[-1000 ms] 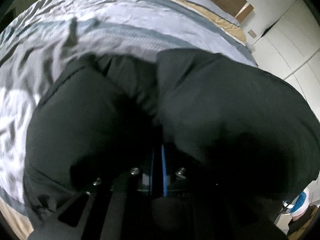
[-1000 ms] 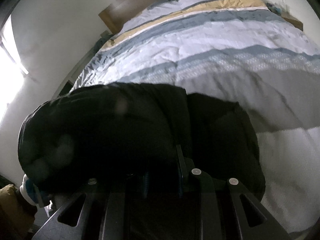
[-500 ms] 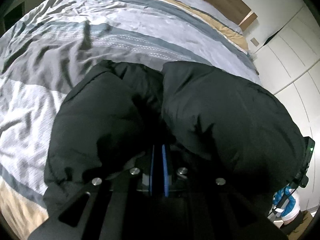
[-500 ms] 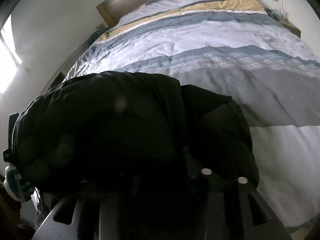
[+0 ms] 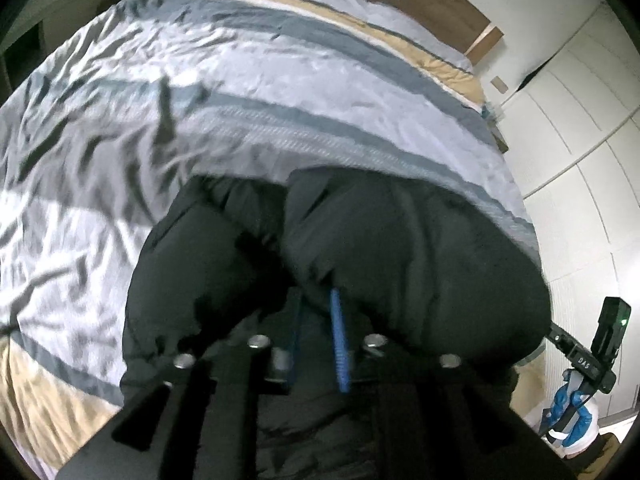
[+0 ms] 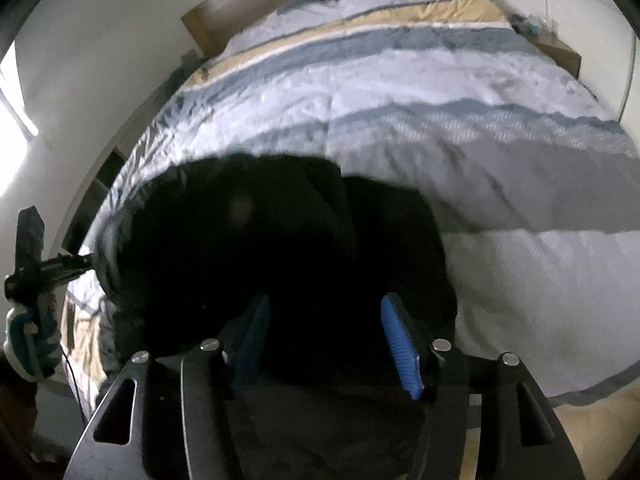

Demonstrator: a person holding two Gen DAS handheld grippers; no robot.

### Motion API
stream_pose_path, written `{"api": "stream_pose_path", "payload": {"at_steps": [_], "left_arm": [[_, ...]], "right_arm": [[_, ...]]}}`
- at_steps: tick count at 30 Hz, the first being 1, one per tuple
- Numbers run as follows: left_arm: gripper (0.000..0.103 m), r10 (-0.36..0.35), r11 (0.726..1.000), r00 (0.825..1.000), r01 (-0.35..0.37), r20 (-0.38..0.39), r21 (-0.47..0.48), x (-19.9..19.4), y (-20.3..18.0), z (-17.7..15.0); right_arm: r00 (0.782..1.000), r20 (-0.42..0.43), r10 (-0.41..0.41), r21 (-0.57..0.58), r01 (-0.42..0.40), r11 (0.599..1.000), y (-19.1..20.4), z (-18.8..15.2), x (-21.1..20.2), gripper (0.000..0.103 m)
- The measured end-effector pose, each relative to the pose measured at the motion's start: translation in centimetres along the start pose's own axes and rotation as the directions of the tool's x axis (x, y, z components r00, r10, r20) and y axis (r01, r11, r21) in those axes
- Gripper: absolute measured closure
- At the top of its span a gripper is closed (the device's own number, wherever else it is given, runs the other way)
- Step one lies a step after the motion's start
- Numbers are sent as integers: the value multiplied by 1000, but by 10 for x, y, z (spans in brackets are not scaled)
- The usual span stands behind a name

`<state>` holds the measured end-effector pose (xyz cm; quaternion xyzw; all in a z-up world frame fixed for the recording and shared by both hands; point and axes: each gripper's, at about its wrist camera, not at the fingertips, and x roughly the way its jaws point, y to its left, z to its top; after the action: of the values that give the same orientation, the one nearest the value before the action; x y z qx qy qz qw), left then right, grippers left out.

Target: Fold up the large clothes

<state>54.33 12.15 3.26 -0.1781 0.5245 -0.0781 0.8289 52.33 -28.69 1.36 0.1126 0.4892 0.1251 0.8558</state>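
Our left gripper point(image 5: 316, 312) points steeply down, jaws opening, gap between blue pads point(image 5: 339, 344) narrow; dark jacket point(image 5: 400, 248) bulges just ahead of tips, whether fabric sits between pads we cannot tell. Our right gripper point(image 6: 322, 320) also angled down, jaws opening, blue pads point(image 6: 400, 344) well apart, not pressing jacket ahead of them. Gloved hand point(image 6: 28, 344) on left gripper's handle, seen from right wrist.

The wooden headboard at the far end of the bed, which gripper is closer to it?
Cannot tell. Both the left gripper and the right gripper, jaws opening, sit at the black jacket near the bed's foot, far from the headboard.
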Motion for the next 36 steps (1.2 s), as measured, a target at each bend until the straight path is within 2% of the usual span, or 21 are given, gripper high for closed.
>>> {"api": "stream_pose_path", "payload": {"at_steps": [1,2,10,17,21,27,36], "left_arm": [[71,-2,1000,1000,2,5,5,-1,-5,6],[67,-5,1000,1000,4,12,12,-1,-12,13],[67,-21,998,1000,20,13,60,26,-50,53],[67,-30,991,1000,29,6,128,52,-77,53],[67,-15,984,1000,18,-23,178,71,-83,36],[67,25,977,998,-11,-63,215,93,-78,-3],[67,64,980,993,-45,-95,193,121,-66,-44]], "right_arm": [[1000,10,3,-1,-3,1000,3,7,-4,43],[1000,17,5,-4,-5,1000,6,13,-5,43],[999,31,34,-76,-31,997,44,61,11,41],[996,14,91,-111,-89,990,69,80,42,40],[997,-22,71,-167,-74,983,79,72,56,39],[996,-92,10,-243,-32,970,80,39,76,39],[989,-133,-68,-312,23,950,77,-2,103,38]]}}
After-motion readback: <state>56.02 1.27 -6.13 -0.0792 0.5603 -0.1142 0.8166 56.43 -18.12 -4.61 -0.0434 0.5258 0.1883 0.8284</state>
